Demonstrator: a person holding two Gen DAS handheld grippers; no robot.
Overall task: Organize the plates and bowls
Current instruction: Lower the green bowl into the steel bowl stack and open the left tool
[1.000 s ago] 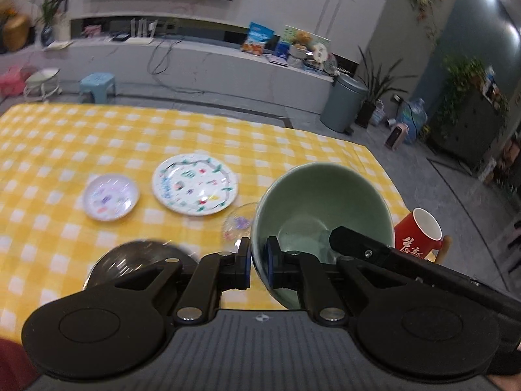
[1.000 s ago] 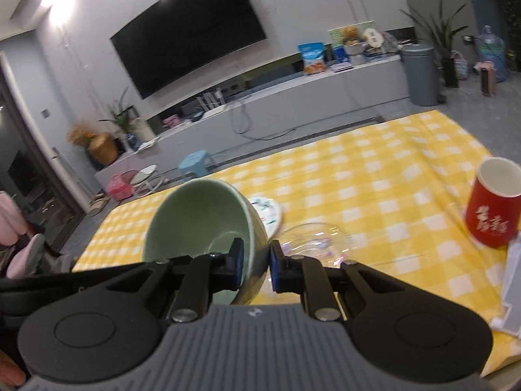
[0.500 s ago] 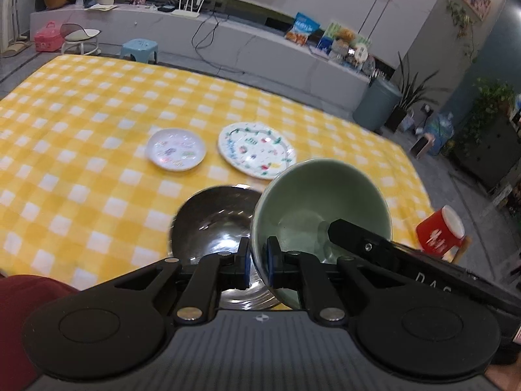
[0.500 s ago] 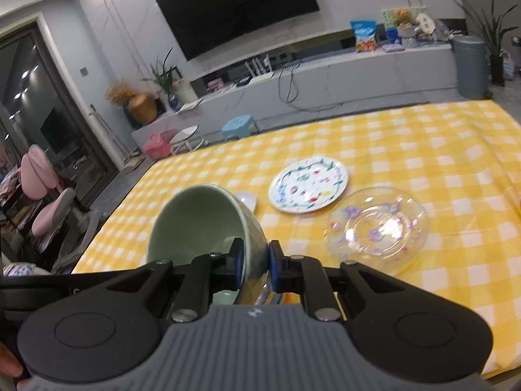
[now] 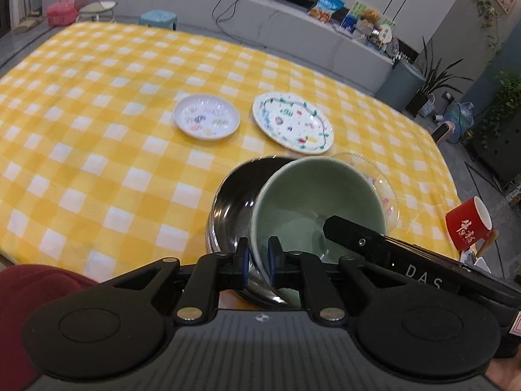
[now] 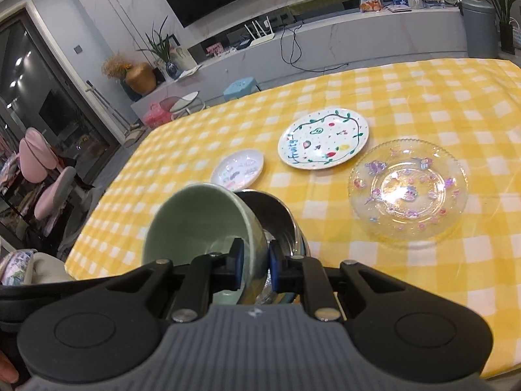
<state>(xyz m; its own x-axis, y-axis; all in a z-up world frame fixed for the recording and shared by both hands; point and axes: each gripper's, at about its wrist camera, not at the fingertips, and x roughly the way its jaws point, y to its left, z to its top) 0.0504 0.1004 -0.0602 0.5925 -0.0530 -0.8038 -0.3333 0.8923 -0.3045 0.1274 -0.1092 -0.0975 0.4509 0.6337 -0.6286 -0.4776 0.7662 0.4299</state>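
Held the green bowl (image 5: 312, 195) tipped over the metal bowl (image 5: 234, 195), low and partly inside it, but could not tell whether touching yet. Pinched its near rim tight with the left gripper (image 5: 259, 260), one finger inside and one outside. Pinched the other side of the rim the same way with the right gripper (image 6: 255, 265). Judged the job as only just begun, with one bowl nearly nested in the other and not yet let go. Left to do, most likely: set the green bowl down flat, let go with both grippers, then stack the plates. Saw three plates lying apart on the yellow checked cloth (image 5: 97, 130), none stacked. Found the small plate (image 5: 206, 120) at 11 o'clock from the bowls in the left view, the big painted plate (image 5: 293, 122) at 12 o'clock just beside it, and the clear glass plate (image 5: 387, 192) at 2 o'clock, right behind the green bowl and partly hidden by it. Spotted a red cup (image 5: 467, 228) at 3 o'clock near the table edge, well apart from the plates. Found nothing between the green bowl and the metal bowl. Guessed at two risks: a clink or chip from a hard bowl dropped on metal, and a bump to the glass plate so close behind.
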